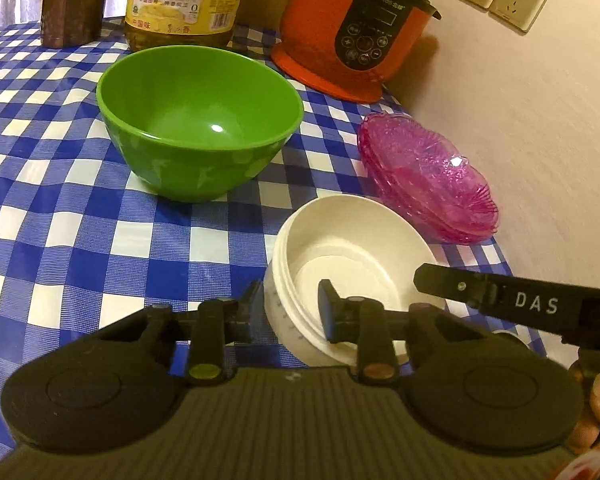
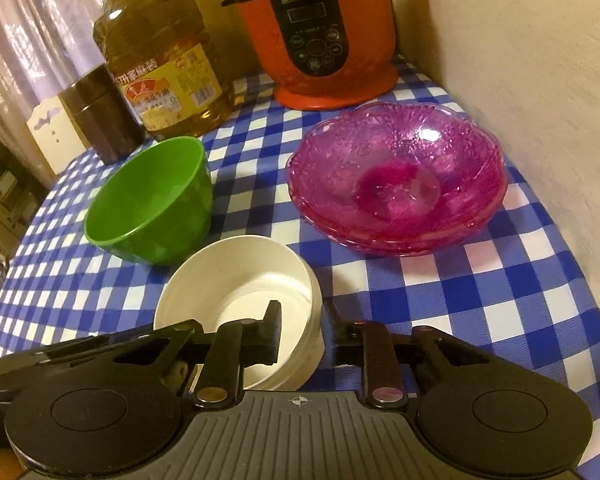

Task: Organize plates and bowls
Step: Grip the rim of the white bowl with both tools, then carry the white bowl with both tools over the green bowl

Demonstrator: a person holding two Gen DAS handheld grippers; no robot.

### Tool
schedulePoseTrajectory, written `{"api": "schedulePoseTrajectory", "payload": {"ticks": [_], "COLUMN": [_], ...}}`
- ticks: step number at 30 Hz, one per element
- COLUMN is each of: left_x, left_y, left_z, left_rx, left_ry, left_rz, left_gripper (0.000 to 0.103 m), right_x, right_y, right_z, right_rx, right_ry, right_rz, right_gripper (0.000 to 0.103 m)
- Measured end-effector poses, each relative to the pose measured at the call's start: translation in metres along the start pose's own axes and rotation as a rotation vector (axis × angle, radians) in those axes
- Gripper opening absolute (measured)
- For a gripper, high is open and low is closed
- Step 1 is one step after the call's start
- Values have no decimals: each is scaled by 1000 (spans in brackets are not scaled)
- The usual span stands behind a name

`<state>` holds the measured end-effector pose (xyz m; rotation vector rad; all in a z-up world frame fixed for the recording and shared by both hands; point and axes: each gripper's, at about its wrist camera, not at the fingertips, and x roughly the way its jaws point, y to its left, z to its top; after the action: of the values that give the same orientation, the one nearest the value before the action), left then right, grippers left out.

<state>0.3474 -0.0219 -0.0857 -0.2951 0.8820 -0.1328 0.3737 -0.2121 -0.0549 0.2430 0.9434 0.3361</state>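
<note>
Left gripper (image 1: 290, 308) clamps the near-left wall of the white bowl (image 1: 340, 236), one finger inside, one outside. Right gripper (image 2: 304, 336) clamps its right wall likewise. Green bowl (image 1: 196, 120) behind, pink plates (image 2: 396, 176) right.

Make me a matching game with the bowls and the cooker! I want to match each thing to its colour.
Things:
1. deep bowl
2. cooker
3. glass plates
4. bowl in the claws

Colours:
A. white
B. pink
C. green
D. orange

Pairs: 1-C, 2-D, 3-B, 4-A
</note>
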Motion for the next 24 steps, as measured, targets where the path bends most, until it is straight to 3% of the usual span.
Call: {"api": "schedulePoseTrajectory", "payload": {"ticks": [4,12,24], "left_x": [0,-1,-16], "left_y": [-1,-1,-5], "left_z": [1,1,7], "left_rx": [8,11,21], "left_ry": [-3,-3,-29], "left_rz": [1,2,6], "left_gripper": [21,19,14], "right_x": [1,8,-10], "right_y": [-1,-1,3], "right_z": [0,-2,1], "right_rx": [-1,3,24], "right_ry": [5,34,-5], "right_rz": [-16,-22,-13], "right_gripper": [14,14,10]}}
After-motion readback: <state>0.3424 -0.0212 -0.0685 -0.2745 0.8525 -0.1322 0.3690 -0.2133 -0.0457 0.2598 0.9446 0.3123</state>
